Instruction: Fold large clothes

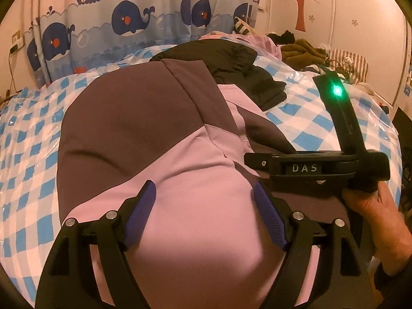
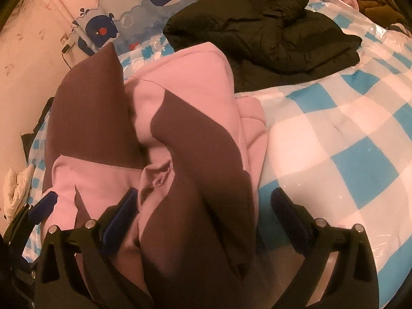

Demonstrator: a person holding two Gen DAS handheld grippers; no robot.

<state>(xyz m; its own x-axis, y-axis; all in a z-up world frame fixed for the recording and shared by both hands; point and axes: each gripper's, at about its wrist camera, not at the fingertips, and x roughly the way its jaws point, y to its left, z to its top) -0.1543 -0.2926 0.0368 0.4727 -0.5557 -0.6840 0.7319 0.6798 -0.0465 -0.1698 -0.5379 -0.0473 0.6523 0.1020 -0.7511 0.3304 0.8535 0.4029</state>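
The pink-and-brown garment (image 1: 159,139) lies bunched on the blue-checked bed cover (image 1: 33,139), in front of a folded black jacket (image 2: 270,31). Only the left wrist view shows the person's right hand (image 1: 376,206) gripping its tool to the right of the garment. Only the right wrist view shows the garment's crumpled folds. The left gripper (image 1: 204,193) points down over the garment, jaws apart, pads clear. The right gripper (image 2: 203,203) tilts down, jaws wide, cloth between them unpressed.
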